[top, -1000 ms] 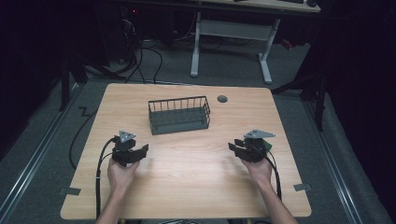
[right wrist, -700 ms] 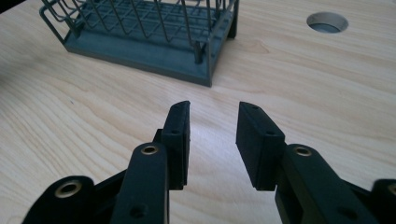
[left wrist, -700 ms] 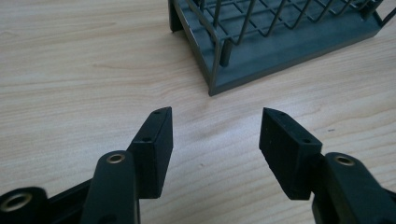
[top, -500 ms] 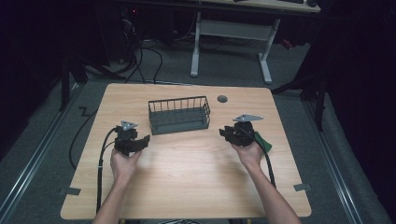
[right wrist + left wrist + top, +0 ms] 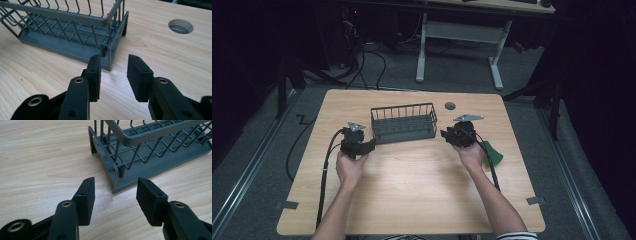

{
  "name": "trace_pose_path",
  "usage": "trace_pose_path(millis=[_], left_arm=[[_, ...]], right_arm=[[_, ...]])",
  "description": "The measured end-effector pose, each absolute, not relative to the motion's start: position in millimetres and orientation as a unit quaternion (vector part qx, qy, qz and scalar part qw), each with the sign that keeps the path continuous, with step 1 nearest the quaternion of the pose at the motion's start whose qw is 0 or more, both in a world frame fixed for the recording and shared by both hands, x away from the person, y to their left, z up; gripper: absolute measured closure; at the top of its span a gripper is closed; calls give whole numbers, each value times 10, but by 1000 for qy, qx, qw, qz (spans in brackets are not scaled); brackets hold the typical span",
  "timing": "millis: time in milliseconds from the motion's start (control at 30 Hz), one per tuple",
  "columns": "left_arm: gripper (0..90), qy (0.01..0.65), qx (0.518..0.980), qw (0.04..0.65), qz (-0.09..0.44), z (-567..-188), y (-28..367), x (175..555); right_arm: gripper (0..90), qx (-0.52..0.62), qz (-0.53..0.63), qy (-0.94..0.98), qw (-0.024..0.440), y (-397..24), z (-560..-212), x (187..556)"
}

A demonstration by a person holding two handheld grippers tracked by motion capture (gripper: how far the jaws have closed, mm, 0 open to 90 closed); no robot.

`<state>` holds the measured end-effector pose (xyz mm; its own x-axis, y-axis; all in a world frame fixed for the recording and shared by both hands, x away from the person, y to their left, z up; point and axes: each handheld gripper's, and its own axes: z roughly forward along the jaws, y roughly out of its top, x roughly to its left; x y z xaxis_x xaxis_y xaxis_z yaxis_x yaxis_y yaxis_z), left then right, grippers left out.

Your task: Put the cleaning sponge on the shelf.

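Left gripper view shows our left gripper (image 5: pixel 115 195) fingers parted, empty, at a corner of one dark grey wire basket (image 5: pixel 403 122). Our right gripper (image 5: pixel 113 75) fingers, parted too, face its other end on the pale wooden worktop (image 5: pixel 422 185).

A grey wire basket (image 5: pixel 403 122) sits on the wood table (image 5: pixel 412 185). A round hole (image 5: pixel 450 105) is in the table behind it. A green thing (image 5: pixel 492 154) lies at the right.
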<state>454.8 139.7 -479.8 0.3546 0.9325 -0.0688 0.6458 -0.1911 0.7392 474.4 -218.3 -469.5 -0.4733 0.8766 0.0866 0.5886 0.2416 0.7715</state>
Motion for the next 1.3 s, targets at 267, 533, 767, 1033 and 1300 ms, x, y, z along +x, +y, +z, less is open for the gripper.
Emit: trace_pose_path(millis=[267,533,767,1033,1300], left_arm=[[535,537,738,358,197,-4877,1362,4620],[593,541,734,360,200,-4933,1362,4667],[671,545,727,370,195,-4962,1362,4706],[763,543,729,374,184,-5003,1367,4741],[839,542,730,376,178,-5021,1364,4755]], right_arm=[[683,486,373,773,168,-2024,-4764,4931],[692,501,353,772,168,-1940,-4843,5052],[755,506,350,772,161,-1922,-4897,5096],[827,505,345,774,162,-1916,-4939,5113],[863,499,342,778,168,-1899,-4941,5120]])
